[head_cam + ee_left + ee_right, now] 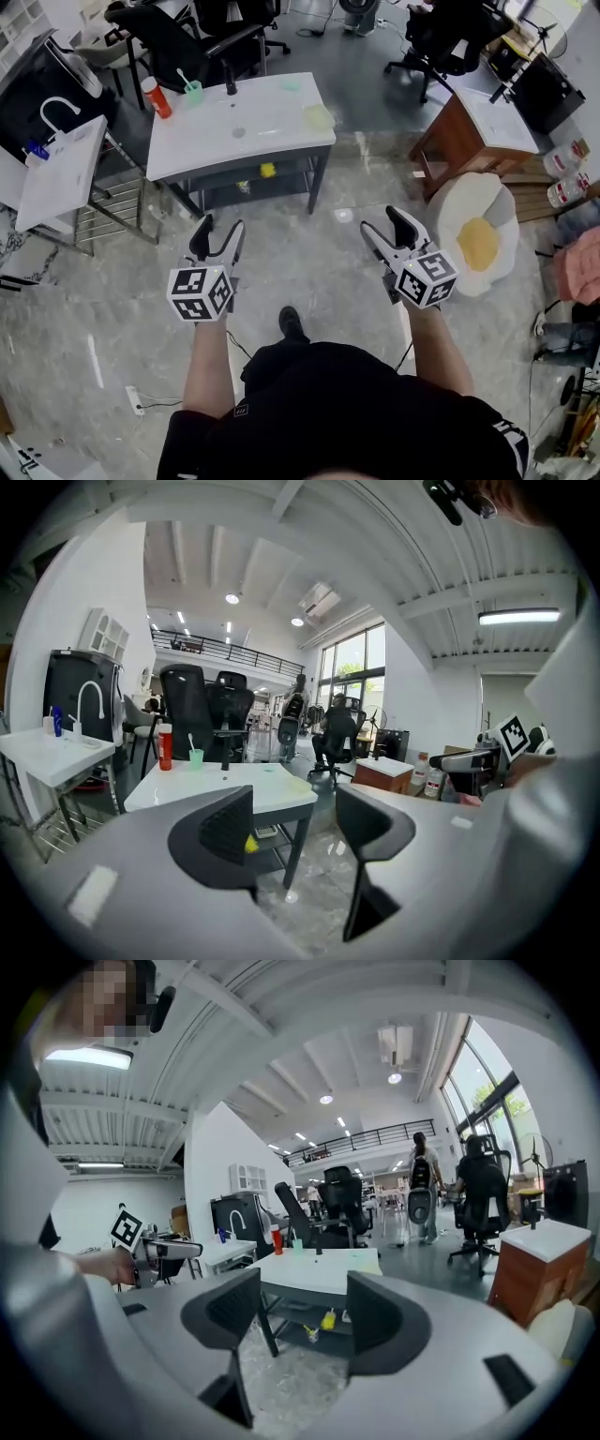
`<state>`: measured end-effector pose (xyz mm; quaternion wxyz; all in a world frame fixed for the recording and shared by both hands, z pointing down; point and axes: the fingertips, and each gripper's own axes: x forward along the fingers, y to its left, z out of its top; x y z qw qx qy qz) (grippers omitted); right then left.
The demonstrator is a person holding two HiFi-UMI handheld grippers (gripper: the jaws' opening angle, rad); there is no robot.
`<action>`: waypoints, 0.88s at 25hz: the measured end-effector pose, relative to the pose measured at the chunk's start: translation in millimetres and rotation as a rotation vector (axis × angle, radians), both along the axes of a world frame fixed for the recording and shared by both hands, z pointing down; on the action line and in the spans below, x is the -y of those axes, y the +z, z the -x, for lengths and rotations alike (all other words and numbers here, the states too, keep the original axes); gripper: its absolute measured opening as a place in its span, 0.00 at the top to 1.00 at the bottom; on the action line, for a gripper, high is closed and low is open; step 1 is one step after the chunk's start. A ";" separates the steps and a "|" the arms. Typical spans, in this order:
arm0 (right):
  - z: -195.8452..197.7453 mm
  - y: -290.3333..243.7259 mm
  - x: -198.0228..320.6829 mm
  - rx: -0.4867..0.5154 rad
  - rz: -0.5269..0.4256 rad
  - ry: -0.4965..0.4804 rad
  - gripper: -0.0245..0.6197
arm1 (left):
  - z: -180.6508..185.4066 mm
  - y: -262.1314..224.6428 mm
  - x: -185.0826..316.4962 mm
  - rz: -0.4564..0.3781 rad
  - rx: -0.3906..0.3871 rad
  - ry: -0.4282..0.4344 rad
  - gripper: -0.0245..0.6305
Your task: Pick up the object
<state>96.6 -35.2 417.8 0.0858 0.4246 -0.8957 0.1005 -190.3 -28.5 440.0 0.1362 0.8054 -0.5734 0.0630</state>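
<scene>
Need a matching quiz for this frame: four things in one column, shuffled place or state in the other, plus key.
1. red bottle
2. small yellow object
3. egg-shaped cushion
4. left gripper

A. on the floor beside the wooden cabinet
B. jaws apart, nothing between them
C. on the white table top, next to the green cup
D. on the table's lower shelf

Pairs: 1-C, 2-D, 3-A, 4-B

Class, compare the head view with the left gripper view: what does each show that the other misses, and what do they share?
Only the head view shows the fried-egg cushion and the person's black shoe. Only the left gripper view shows the ceiling light, the tall windows and the balcony railing. Both show the white table with its red bottle and green cup.
</scene>
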 end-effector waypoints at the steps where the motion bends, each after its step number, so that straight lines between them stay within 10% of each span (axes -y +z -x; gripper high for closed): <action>1: 9.0 -1.0 11.0 -0.002 0.001 0.000 0.56 | 9.7 0.3 10.4 0.001 -0.005 -0.003 0.53; 22: 90.6 34.0 179.7 -0.020 0.066 -0.075 0.56 | 33.0 8.7 132.5 0.026 0.019 0.046 0.54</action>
